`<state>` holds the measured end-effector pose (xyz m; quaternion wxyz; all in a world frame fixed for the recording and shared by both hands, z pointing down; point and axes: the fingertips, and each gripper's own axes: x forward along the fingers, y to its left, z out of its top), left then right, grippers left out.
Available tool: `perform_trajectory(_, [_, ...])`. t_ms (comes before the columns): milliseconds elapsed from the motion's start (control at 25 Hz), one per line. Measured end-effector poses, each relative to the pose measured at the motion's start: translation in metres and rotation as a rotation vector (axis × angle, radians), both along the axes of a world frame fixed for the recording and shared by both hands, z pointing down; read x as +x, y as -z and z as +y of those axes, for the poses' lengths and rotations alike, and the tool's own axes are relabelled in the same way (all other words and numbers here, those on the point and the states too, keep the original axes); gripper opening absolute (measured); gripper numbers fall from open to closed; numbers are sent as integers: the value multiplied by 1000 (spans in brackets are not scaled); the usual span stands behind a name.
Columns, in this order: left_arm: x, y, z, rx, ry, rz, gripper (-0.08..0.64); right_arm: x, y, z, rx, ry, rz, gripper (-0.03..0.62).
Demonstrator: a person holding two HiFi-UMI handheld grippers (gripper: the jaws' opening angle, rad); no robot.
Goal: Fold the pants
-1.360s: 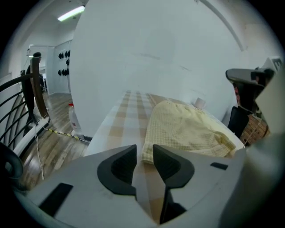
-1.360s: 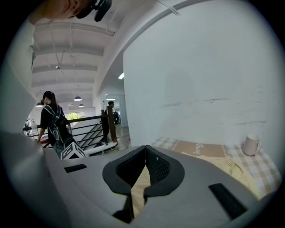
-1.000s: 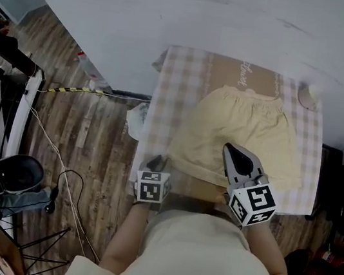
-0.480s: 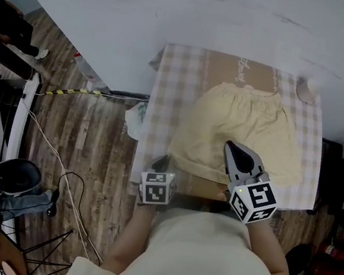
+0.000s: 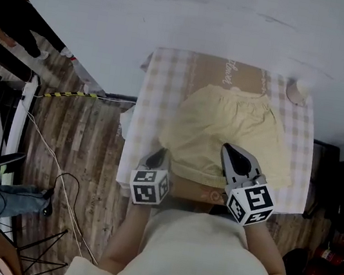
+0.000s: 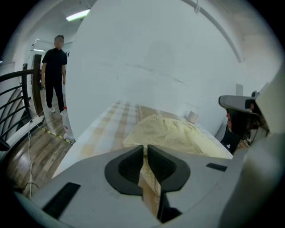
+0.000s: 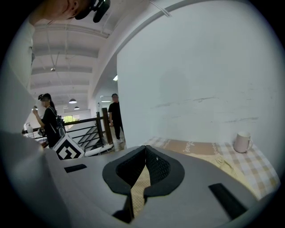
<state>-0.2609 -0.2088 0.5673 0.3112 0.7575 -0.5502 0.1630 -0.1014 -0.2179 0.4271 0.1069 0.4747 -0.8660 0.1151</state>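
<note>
Pale yellow pants (image 5: 240, 122) lie flat on the checked table (image 5: 157, 92), waistband at the far side. My left gripper (image 5: 157, 158) is at the near left corner of the hem. In the left gripper view its jaws (image 6: 145, 153) are closing to a thin slit, and yellow cloth (image 6: 149, 182) hangs pinched between the pads. My right gripper (image 5: 230, 151) sits over the near hem toward the right. Its jaws (image 7: 145, 153) are shut, with yellowish cloth (image 7: 140, 187) showing in the slit under the pads. The rest of the pants (image 6: 178, 133) spreads out ahead.
A white cup (image 5: 295, 90) stands at the table's far right corner, also visible as the cup (image 7: 242, 142). A brown printed mat (image 5: 234, 75) lies under the waistband. A white wall backs the table. A person (image 6: 54, 75) stands by a black railing (image 5: 0, 72) on the left.
The left gripper's jaws have closed on the hem's near left corner and it has risen a little. The right gripper stays shut and has shifted slightly.
</note>
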Motion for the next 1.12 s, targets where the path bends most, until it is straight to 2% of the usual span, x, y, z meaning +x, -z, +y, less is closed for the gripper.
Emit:
perform_trajectory(440, [101,58,-12,95,1,53,29,104,13,-3,13,-16,-28,0])
perform_trajectory(840, [210,92,-11,152,-98,111,29,182,15,5,18,-55,-54,0])
perform_trajectory(1120, [290,106,-8,186,-208,131,29,226,16,7,21,-70,-55,0])
